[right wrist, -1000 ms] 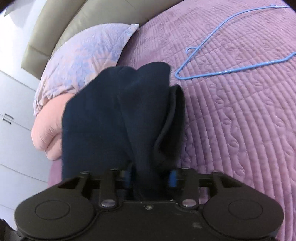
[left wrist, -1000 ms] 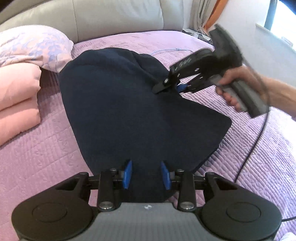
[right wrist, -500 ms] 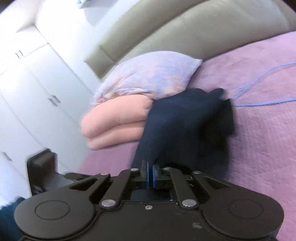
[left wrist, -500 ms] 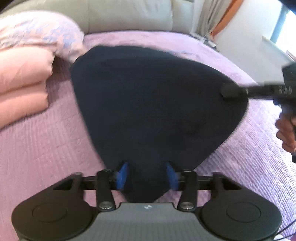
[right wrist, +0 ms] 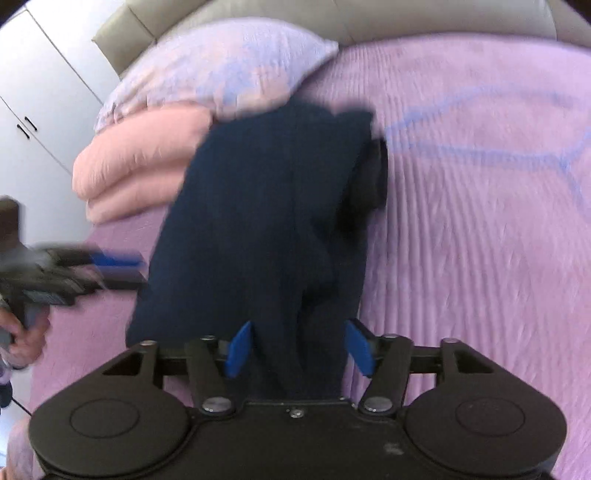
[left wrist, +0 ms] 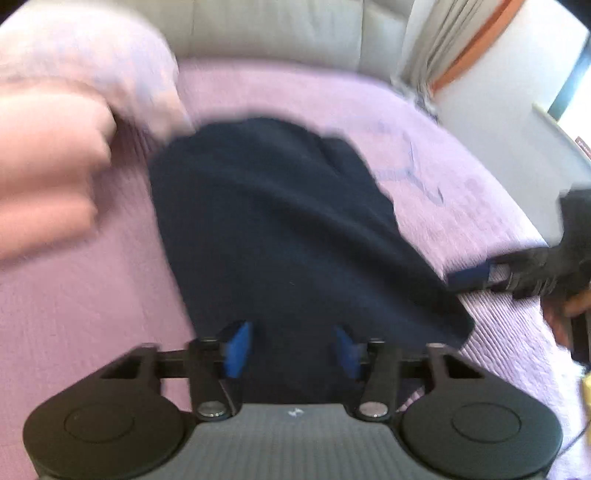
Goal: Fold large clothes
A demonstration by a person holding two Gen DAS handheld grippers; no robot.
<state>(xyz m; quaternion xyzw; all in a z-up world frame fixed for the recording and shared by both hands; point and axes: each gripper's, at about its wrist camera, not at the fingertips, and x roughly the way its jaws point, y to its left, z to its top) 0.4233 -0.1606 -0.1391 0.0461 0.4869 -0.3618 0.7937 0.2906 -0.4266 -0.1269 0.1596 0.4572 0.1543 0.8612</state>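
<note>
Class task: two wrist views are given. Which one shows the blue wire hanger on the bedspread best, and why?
The right wrist view. There the blue wire hanger lies in the open on the purple bedspread, its outline traceable though blurred. In the left wrist view the hanger is only a few faint smeared blue lines beside the dark garment.

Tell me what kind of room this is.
Most likely a bedroom: a bed with a purple quilt, a pillow against a padded headboard, and white wardrobe doors beside it.
</note>
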